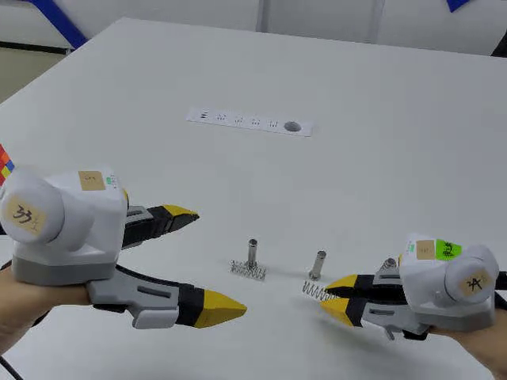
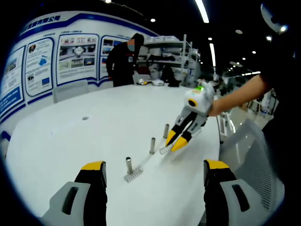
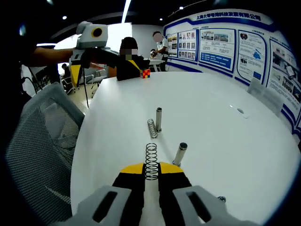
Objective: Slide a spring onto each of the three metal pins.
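Observation:
Two metal pins (image 1: 253, 252) (image 1: 318, 264) stand upright on the white table (image 1: 317, 182); a third pin (image 1: 388, 264) peeks out behind my right gripper (image 1: 331, 296). That gripper is shut on one end of a spring (image 1: 315, 291), which sticks out level toward the middle pin (image 3: 179, 154); the held spring (image 3: 151, 161) lies just left of it. A second spring (image 1: 248, 271) lies flat at the foot of the left pin (image 2: 129, 165). My left gripper (image 1: 207, 260) hovers open at the left, short of that pin, holding nothing.
A flat white socket strip (image 1: 249, 123) is set into the table farther back. A colourful cube (image 1: 5, 162) sits at the left edge. A mesh chair (image 3: 42, 141) stands beside the table, and people (image 2: 123, 59) stand at the far end.

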`<state>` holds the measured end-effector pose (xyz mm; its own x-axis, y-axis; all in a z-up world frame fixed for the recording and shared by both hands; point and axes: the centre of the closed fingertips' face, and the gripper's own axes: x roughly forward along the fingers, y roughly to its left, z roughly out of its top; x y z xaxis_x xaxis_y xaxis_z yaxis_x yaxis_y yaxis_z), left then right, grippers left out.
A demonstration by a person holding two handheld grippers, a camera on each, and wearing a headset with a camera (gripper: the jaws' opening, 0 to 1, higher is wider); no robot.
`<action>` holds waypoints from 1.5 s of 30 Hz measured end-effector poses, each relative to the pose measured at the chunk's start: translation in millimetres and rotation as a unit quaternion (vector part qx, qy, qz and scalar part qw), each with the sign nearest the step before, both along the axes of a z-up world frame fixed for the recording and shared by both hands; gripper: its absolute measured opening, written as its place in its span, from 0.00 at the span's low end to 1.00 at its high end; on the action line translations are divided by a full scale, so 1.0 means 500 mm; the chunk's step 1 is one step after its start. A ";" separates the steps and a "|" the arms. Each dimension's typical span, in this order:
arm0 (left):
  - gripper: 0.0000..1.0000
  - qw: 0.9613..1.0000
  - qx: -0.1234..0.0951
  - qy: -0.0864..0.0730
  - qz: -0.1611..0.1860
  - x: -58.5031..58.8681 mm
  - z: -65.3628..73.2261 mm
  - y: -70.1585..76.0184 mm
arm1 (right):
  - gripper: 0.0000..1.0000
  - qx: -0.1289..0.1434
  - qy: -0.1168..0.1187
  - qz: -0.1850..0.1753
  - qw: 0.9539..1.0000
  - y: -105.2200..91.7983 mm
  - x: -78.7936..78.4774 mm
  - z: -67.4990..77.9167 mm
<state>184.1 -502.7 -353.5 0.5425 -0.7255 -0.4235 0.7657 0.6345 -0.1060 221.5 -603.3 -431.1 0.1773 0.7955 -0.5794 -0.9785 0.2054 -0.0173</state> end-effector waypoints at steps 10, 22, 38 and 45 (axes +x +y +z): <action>0.80 0.999 -0.027 -0.019 -0.030 0.006 0.032 -0.050 | 0.11 0.029 -0.010 0.057 0.998 0.034 -0.031 0.129; 0.61 0.993 -0.045 -0.036 -0.099 -0.020 0.052 -0.134 | 0.11 0.006 -0.022 0.161 0.987 0.052 -0.124 0.194; 0.17 0.985 -0.067 -0.031 -0.153 -0.061 0.066 -0.168 | 0.11 -0.004 -0.028 0.190 0.981 0.051 -0.146 0.202; 0.14 0.982 -0.058 -0.030 -0.177 -0.072 0.066 -0.173 | 0.11 0.001 -0.027 0.199 0.980 0.051 -0.153 0.211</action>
<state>148.1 -589.1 -320.5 0.2702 -0.9144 -0.3015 0.9429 0.3147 -0.1094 144.8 -577.8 -325.4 -0.1175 0.8088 -0.5762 -0.9787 -0.1926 -0.0708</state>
